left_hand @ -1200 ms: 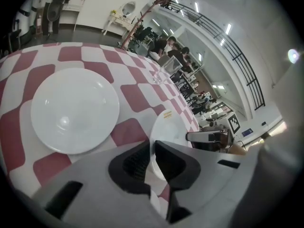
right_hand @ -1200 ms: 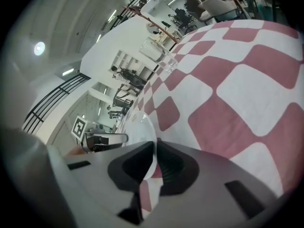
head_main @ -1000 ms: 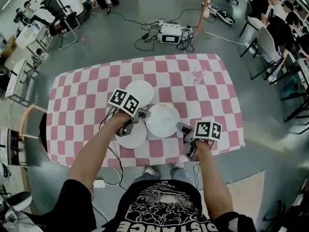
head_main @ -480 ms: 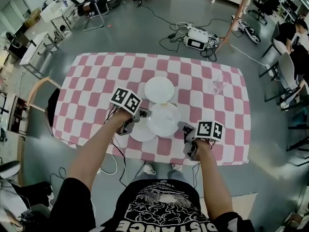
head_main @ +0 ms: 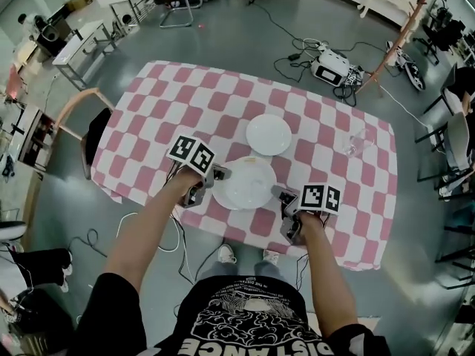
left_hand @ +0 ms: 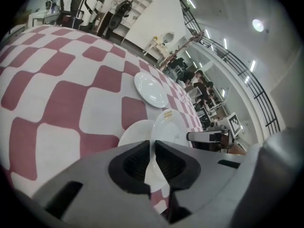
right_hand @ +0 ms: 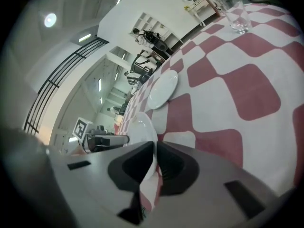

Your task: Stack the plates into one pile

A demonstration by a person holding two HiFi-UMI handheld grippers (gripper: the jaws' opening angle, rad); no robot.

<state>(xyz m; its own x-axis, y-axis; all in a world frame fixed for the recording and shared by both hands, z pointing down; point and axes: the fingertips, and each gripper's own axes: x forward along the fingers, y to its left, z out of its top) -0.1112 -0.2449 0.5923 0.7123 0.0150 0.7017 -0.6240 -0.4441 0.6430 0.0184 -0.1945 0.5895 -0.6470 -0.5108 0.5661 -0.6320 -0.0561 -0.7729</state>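
Note:
Both grippers hold one white plate (head_main: 250,184) level just above the checked table (head_main: 171,102). My left gripper (head_main: 216,175) is shut on its left rim, and my right gripper (head_main: 280,193) is shut on its right rim. A second white plate (head_main: 217,199) lies on the cloth underneath, with only its left edge showing. The third plate (head_main: 269,134) lies further back. In the left gripper view the held plate (left_hand: 167,129) runs edge-on out of my left gripper (left_hand: 153,144), above the lower plate (left_hand: 133,136). In the right gripper view my right gripper (right_hand: 155,146) pinches the plate's rim (right_hand: 140,127).
A clear drinking glass (head_main: 358,143) stands at the table's right back, also in the right gripper view as the glass (right_hand: 236,14). A wooden chair (head_main: 78,121) stands at the table's left side. The table's near edge is just below the grippers. Cables and a device lie on the floor behind.
The held plate has travelled left across the table with both grippers. It was beside the near plate and now covers most of it. The far plate has stayed put.

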